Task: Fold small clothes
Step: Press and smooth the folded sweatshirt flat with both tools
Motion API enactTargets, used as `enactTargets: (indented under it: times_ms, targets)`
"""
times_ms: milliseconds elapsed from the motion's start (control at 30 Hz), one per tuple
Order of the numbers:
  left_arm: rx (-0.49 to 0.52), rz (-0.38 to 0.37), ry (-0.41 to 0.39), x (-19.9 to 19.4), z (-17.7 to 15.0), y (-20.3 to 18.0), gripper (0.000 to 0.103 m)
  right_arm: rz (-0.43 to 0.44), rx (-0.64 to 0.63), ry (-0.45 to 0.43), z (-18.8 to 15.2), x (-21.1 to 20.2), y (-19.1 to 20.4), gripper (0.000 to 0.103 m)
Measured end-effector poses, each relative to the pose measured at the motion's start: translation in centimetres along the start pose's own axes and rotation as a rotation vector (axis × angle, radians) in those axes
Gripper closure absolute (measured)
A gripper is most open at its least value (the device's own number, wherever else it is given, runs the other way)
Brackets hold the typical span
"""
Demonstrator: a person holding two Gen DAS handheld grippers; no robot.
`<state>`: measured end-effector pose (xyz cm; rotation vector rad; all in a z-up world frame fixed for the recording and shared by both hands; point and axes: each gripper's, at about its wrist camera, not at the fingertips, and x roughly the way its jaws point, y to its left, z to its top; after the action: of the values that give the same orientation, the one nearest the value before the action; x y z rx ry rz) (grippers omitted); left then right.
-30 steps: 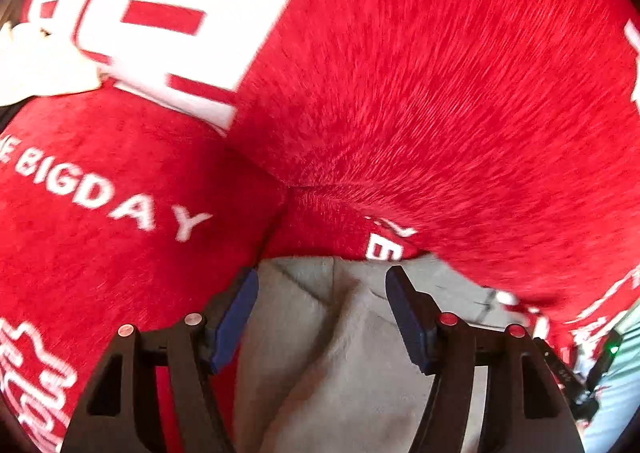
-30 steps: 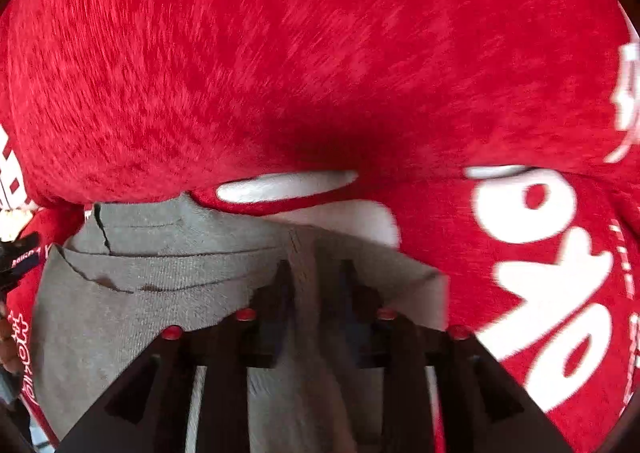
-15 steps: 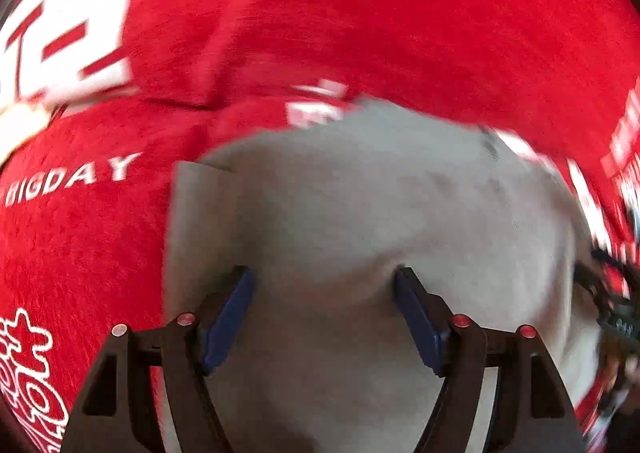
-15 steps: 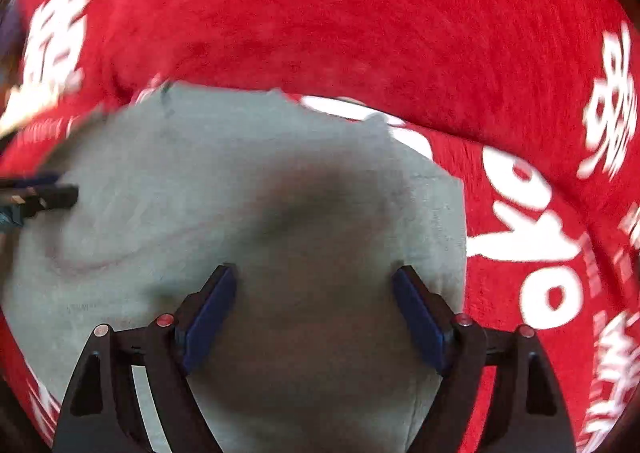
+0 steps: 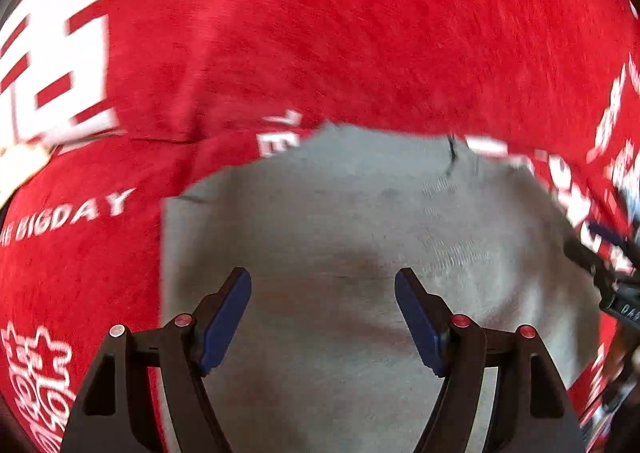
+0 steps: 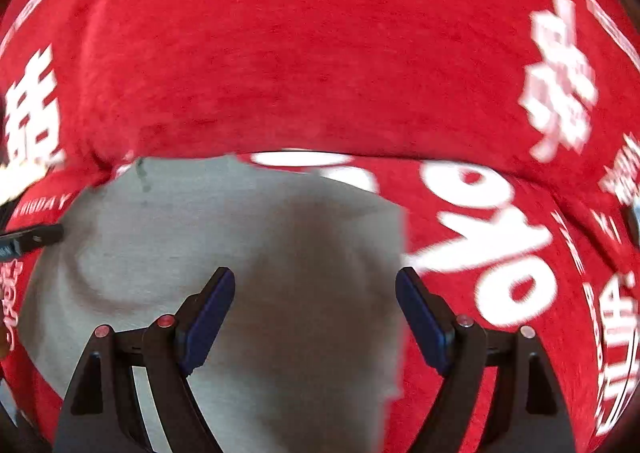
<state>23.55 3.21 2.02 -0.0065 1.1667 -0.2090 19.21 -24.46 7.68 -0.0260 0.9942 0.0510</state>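
Both your left tongs (image 5: 322, 317) and right tongs (image 6: 315, 319) hang spread, empty, above the grey garment (image 5: 360, 237), letting it settle flat on the red cloth (image 5: 320, 33).

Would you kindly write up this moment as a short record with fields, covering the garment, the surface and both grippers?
garment: grey garment, lying flat, its left edge straight
surface: red cloth with white lettering, under and around the garment
left gripper: left gripper, above the garment, jaws apart, nothing between the pads
right gripper: right gripper, above the garment's right edge, jaws apart, nothing gripped
other item: pale object at the left rim of the left wrist view, too blurred to identify
task state: garment released
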Motion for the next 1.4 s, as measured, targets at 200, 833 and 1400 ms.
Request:
enactTargets:
  times_ms: [200,833,1400]
  targets:
    - [-0.14,0.118,0.049,4.2,3.7,3.8,0.02,0.016,-0.093,0.215,3.6,8.3,2.4,0.018]
    - [-0.156,0.19,0.004,2.2,-0.9,6.4,0.004,0.144,-0.245,0.151,3.0,8.4,11.7,0.013]
    - [-0.04,0.156,-0.053,-3.3,-7.5,-1.5,0.003,0.028,-0.147,0.091,-5.6,0.3,8.1,0.013]
